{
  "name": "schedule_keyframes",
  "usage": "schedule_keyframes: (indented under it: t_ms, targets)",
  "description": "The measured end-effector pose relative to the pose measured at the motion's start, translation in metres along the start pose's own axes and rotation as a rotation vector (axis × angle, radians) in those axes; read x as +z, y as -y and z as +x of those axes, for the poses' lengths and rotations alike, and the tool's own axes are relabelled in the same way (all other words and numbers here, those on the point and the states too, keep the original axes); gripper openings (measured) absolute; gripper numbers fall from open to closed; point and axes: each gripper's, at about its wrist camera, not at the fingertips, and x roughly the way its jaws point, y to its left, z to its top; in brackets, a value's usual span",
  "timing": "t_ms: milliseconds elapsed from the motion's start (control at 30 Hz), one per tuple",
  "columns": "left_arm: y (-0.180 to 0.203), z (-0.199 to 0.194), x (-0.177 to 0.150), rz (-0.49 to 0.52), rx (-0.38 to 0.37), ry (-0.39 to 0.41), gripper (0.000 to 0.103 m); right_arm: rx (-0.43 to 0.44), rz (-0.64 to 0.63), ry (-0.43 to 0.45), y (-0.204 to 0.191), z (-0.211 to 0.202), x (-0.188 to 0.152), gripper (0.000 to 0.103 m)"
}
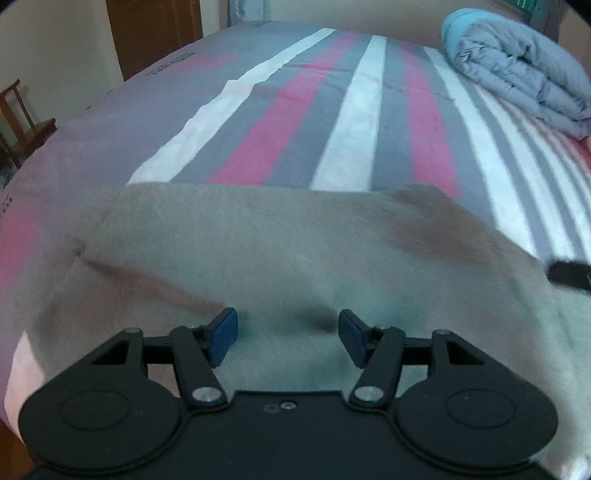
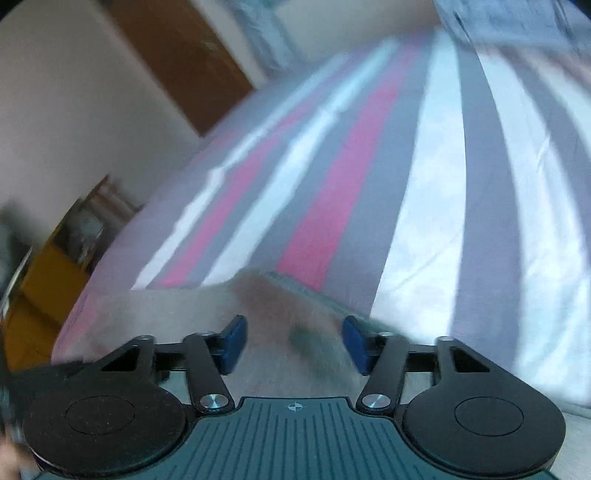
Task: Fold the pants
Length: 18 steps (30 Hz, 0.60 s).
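Observation:
The beige pants [image 1: 258, 251] lie spread across the near part of the striped bed [image 1: 332, 110]. My left gripper [image 1: 288, 339] hovers over the cloth with its blue pads wide apart and nothing between them. My right gripper [image 2: 293, 345] is also open, over the pants' edge [image 2: 207, 306] near a darker fold. A black tip of the right gripper [image 1: 570, 273] shows at the right edge of the left wrist view. The right wrist view is blurred.
A rolled grey-blue quilt [image 1: 517, 70] lies at the far right of the bed. A wooden chair [image 1: 18, 118] and a brown door [image 1: 155, 33] are off the bed's left side. A yellow piece of furniture [image 2: 51, 273] stands by the bed's left.

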Motion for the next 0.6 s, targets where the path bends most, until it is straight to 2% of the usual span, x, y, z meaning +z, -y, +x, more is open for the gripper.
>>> schedule_keyframes:
  t_ms: [100, 200, 267, 333, 367, 400, 467, 600]
  targets:
    - [0.021, -0.016, -0.021, 0.041, -0.037, 0.006, 0.052, -0.107, 0.003, 0.029, 0.014, -0.052, -0.038, 0.078]
    - [0.041, -0.017, -0.044, 0.078, -0.053, -0.016, 0.052, -0.271, 0.138, 0.036, 0.058, -0.112, -0.087, 0.077]
    - [0.052, -0.018, -0.057, 0.113, -0.03, 0.006, 0.053, -0.363, 0.259, 0.044, 0.091, -0.151, -0.118, 0.076]
    - [0.059, -0.019, -0.064, 0.133, -0.019, 0.007, 0.053, -0.428, 0.381, 0.072, 0.124, -0.195, -0.149, 0.047]
    - [0.062, -0.02, -0.066, 0.134, -0.01, 0.009, 0.053, -0.461, 0.432, 0.091, 0.137, -0.217, -0.162, 0.029]
    - [0.063, -0.021, -0.067, 0.133, -0.007, 0.008, 0.053, -0.489, 0.483, 0.119, 0.148, -0.238, -0.172, 0.023]
    - [0.067, -0.024, -0.067, 0.137, -0.007, 0.005, 0.053, -0.533, 0.561, 0.166, 0.17, -0.276, -0.188, 0.023]
    - [0.078, -0.032, -0.07, 0.15, -0.019, 0.006, 0.053, -0.59, 0.673, 0.197, 0.19, -0.306, -0.204, 0.02]
